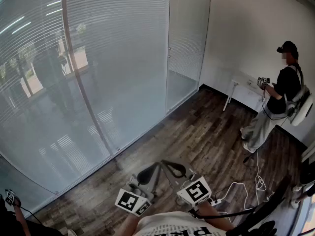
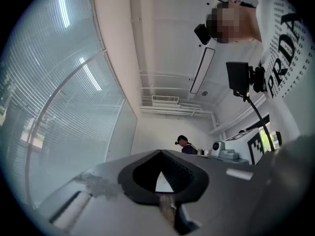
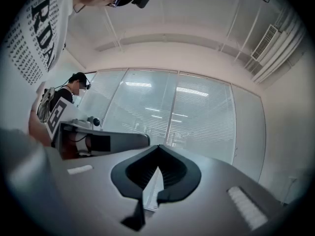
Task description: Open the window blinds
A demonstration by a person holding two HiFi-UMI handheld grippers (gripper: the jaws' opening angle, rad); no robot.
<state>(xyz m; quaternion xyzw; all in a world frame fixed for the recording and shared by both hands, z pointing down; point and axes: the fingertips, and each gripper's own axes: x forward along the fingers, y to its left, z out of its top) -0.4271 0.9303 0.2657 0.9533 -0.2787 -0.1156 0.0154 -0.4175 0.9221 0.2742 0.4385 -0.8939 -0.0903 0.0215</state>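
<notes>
- Window blinds [image 1: 98, 58] – pale, thin horizontal slats, hanging fully lowered over a tall glazed wall with slim metal frames. They are filling the left of the head view, well apart from both claws, with outdoor shapes showing dimly through.
- Floor [image 1: 206, 136] – dark wood planks, matte, running up to the glazing.
- Second person [image 1: 275, 97] – standing by the white wall in dark top and pale trousers.
- Table [image 1: 241, 85] – white, slim-legged, sitting against that wall just beside the person.
- Cables [image 1: 246, 186] – thin, white, lying in loose loops on the floor.
- Left claw [image 2: 161, 156] – grey shell, ribbed dark pads, tips meeting, gripping nothing.
- Right claw [image 3: 158, 150] – same build, closed and empty, facing the blinds.
</notes>
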